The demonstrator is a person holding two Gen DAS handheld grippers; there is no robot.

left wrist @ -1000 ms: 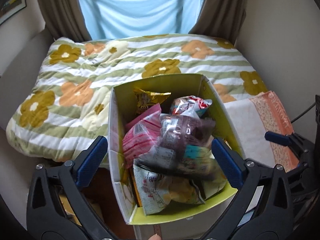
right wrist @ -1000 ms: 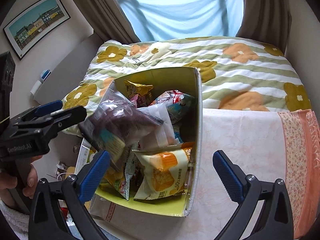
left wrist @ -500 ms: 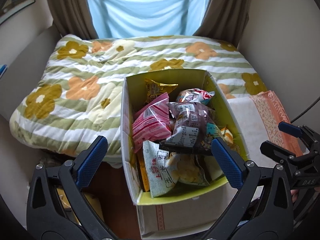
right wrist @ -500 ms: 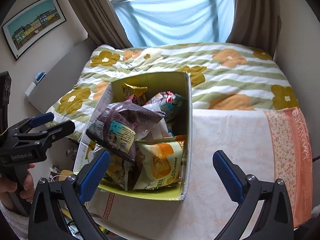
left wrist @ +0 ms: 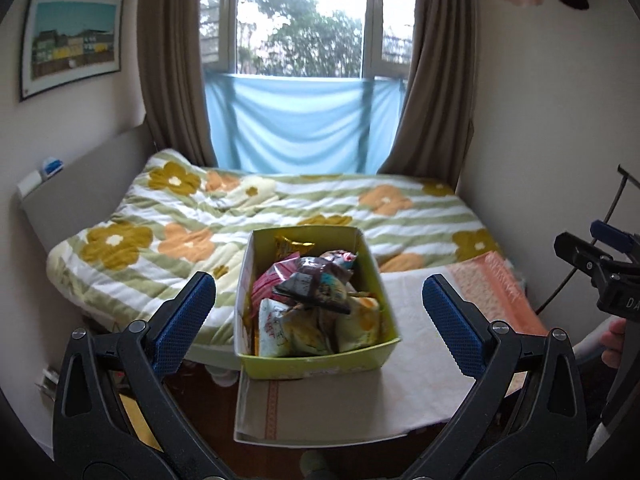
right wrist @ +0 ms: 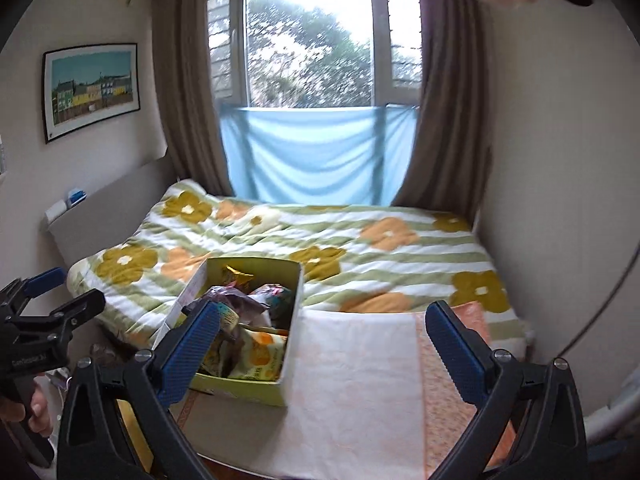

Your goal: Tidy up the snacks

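Observation:
A yellow-green cardboard box [left wrist: 370, 354] full of snack bags stands on a small cloth-covered table [left wrist: 416, 392] at the foot of the bed. A dark purple bag [left wrist: 316, 286] lies on top of the pile, beside a pink bag [left wrist: 266, 284] and white-and-orange bags [left wrist: 360, 326]. The box also shows in the right wrist view [right wrist: 294, 344]. My left gripper [left wrist: 318, 314] is open and empty, well back from the box. My right gripper [right wrist: 320, 340] is open and empty, back above the table's bare cloth [right wrist: 360, 380].
A bed with a flowered striped quilt [left wrist: 280, 208] lies beyond the table. Behind it are a window with brown curtains and a blue cloth [left wrist: 300, 120]. A framed picture [left wrist: 72, 40] hangs on the left wall. A cable [left wrist: 560, 292] runs down at the right.
Both grippers have pulled up and back from the box, so the whole room now shows. The dark purple bag has settled on top of the pile.

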